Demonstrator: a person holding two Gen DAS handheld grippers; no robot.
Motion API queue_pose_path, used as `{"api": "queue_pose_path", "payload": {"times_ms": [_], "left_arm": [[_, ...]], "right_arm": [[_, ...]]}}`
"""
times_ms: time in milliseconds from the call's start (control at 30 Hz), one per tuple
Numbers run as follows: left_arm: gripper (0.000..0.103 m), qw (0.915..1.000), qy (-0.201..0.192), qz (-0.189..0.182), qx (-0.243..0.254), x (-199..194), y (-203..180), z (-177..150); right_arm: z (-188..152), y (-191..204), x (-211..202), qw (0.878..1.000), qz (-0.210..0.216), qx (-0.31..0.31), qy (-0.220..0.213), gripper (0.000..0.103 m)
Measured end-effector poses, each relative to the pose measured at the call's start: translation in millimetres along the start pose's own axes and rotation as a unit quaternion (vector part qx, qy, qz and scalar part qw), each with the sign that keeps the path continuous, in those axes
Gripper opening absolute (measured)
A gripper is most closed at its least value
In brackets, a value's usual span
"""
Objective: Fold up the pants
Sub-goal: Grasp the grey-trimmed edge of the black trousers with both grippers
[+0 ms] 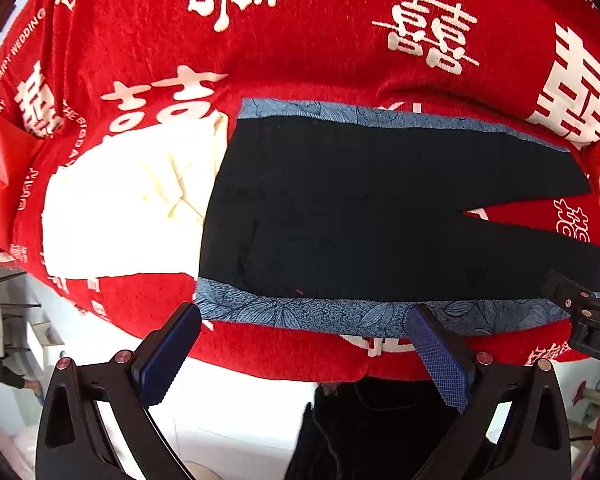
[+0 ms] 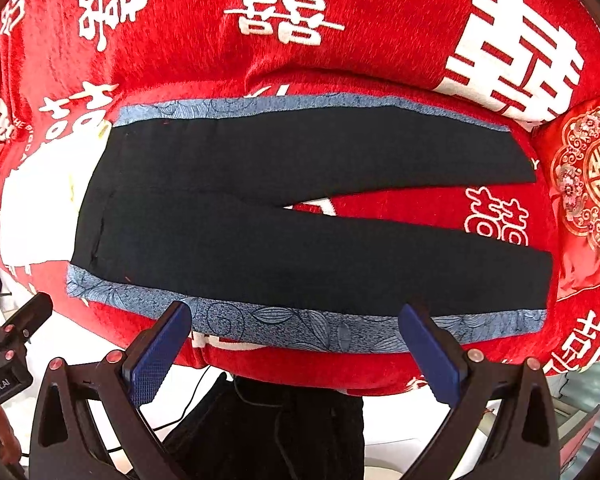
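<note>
Black pants (image 2: 300, 216) lie flat and spread out on a red blanket (image 2: 204, 40) printed with white characters. Waistband to the left, two legs running right, split apart in a narrow V. A blue patterned stripe (image 2: 300, 328) runs down each outer side seam.

White cloth (image 1: 116, 208) sits just beyond the waistband, touching it or tucked under; cannot tell which.

Left gripper (image 1: 308, 332) hovers at the near edge by the waist end, jaws spread wide, holding nothing. Right gripper (image 2: 296, 328) hovers at the near edge over the lower leg's stripe, also wide apart, empty.

Red embroidered cushion (image 2: 592, 184) sits past the leg cuffs.
</note>
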State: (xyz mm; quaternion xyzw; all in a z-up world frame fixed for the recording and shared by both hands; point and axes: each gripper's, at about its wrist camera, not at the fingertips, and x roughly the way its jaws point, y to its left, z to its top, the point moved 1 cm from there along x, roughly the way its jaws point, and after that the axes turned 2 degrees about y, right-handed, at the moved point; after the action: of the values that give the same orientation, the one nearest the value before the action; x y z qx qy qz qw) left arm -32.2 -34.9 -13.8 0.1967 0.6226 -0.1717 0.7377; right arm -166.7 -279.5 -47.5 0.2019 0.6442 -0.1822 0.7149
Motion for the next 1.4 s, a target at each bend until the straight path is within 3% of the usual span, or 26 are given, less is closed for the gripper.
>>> {"api": "queue_pose_path", "payload": {"times_ms": [67,200,400,633,767,933,1100,1267,1333,1400], "left_arm": [[0.103,1.0,0.002,-0.008,-0.004,12.1,5.6,-1.8],[0.103,0.999,0.018,-0.031,-0.028,46.9,23.3,-9.3],[0.103,0.9941,0.042,-0.057,-0.082,108.0,52.3,-25.3],[0.103,0.9897,0.031,-0.086,-0.11,154.3,67.0,-39.2],[0.103,0.981,0.039,-0.123,-0.145,173.9,77.9,-46.7],[0.103,0.9714,0.051,-0.144,-0.182,185.1,90.4,-62.7],[0.103,0.9606,0.057,-0.173,-0.21,195.8,95.3,-60.4],[0.103,0.96,0.049,-0.175,-0.213,201.7,83.0,-48.4],[0.102,0.9607,0.047,-0.173,-0.212,201.4,79.8,-47.4],[0.096,0.9615,0.047,-0.167,-0.214,201.5,78.1,-46.3]], "right_arm": [[-2.7,1.9,7.0,1.0,0.026,0.009,-0.005,0.103],[-17.1,-1.8,31.7,0.991,0.125,0.044,-0.007,0.103],[-45.2,-2.4,85.0,0.977,0.2,0.076,0.01,0.103],[-89.2,-13.1,140.8,0.944,0.306,0.116,0.035,0.103],[-98.4,-32.0,163.1,0.93,0.328,0.166,0.032,0.098],[-107.8,-55.4,177.7,0.901,0.366,0.231,0.029,0.081],[-108.3,-60.5,188.9,0.883,0.389,0.26,0.038,0.081],[-99.6,-59.5,192.3,0.865,0.421,0.271,0.023,0.08],[-103.1,-59.2,193.6,0.862,0.423,0.279,0.021,0.067],[-109.6,-63.3,199.1,0.85,0.433,0.298,0.026,0.054]]}}
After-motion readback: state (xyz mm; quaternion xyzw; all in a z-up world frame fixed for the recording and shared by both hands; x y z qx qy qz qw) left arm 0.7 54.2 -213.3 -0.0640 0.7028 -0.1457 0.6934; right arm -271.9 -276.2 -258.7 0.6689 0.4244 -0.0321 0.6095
